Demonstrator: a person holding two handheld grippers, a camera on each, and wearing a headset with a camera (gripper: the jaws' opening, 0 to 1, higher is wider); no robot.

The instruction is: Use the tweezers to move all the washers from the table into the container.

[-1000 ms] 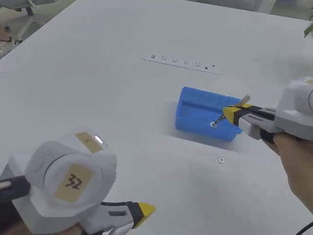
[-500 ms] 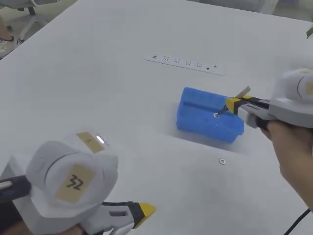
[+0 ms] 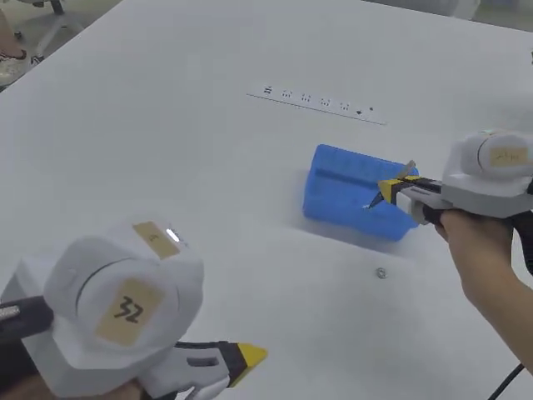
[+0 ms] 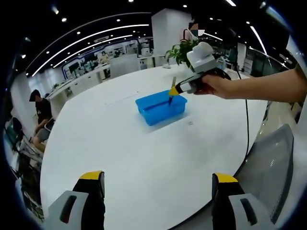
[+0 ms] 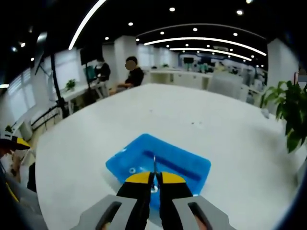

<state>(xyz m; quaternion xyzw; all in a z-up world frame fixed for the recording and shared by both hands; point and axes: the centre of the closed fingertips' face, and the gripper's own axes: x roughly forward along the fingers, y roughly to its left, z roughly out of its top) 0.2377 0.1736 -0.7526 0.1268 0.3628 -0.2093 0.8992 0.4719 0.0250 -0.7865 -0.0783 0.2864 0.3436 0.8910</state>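
The right gripper (image 3: 390,191) is held over the right end of the blue container (image 3: 341,179). Its jaws are closed on the tweezers (image 5: 154,165), whose tips are pointed down into the container. One washer (image 5: 132,170) is seen inside the container. A second washer (image 3: 381,272) is seen on the table (image 3: 166,125), near the container's front wall. The left gripper (image 4: 157,191) is held well apart from the container, with jaws spread wide and nothing between them.
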